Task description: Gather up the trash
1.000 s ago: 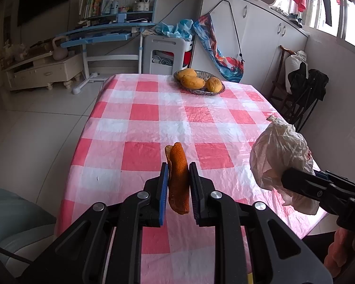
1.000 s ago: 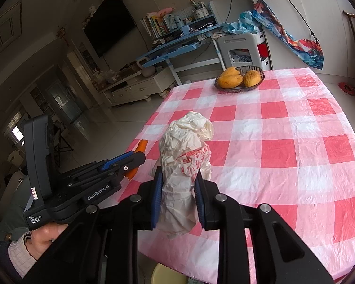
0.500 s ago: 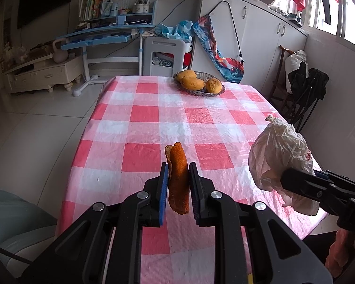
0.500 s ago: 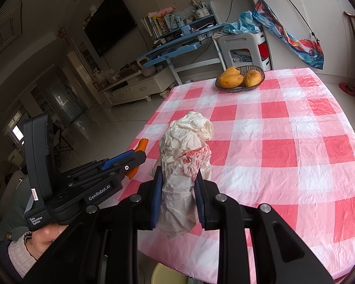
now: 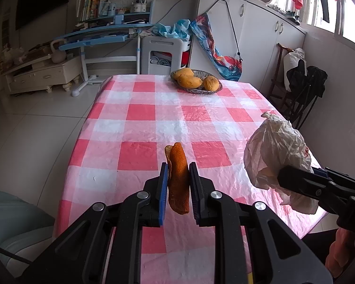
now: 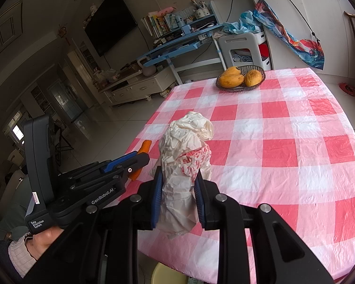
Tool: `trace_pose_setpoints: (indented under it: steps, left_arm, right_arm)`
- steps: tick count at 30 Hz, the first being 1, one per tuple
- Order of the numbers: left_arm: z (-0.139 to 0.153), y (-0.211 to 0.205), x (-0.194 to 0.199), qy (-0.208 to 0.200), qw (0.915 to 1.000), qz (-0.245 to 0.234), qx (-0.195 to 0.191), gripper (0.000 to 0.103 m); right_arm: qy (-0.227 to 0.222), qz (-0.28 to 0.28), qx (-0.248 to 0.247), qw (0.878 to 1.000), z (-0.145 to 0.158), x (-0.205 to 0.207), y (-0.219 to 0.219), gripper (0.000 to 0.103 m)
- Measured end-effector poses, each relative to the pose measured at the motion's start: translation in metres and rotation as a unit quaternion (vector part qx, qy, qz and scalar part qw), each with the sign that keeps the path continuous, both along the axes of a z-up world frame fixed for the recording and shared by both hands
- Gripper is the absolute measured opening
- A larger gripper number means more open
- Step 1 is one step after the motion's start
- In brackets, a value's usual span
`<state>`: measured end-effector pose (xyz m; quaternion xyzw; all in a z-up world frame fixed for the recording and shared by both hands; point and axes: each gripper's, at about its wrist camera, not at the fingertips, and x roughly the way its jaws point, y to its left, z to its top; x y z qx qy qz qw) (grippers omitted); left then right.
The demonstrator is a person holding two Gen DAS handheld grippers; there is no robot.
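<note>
No shift — peel (image 5: 178, 177), bag (image 6: 186, 165) still gripped

The left tool (image 5: 177, 184) is raised over the near end of the desk (image 5: 153, 118) with a strip of peel (image 5: 177, 177) upright between its jaws. To its right, beside the desk's near right edge, the right tool (image 6: 177, 194) grips a crumpled plastic bag (image 6: 184, 165), also off the surface. At the far end of the desk sits a bowl (image 5: 196, 87) with three mangoes (image 5: 189, 80) in it. Behind the desk stands a stool (image 5: 165, 52), a cabinet (image 5: 248, 35) to its right
</note>
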<state>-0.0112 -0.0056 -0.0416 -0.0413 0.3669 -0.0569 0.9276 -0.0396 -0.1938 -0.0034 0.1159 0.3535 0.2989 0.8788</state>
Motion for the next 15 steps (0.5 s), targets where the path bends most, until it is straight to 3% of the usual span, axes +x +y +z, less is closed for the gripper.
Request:
trace_pose_setpoints:
  steps: [15]
  left_arm:
    - [-0.0020,-0.0013,-0.0008,0.000,1.0000,-0.001,0.001,0.017]
  right_arm:
    - [0.001,0.001,-0.001,1.000,0.0000,-0.0016,0.0020,0.027]
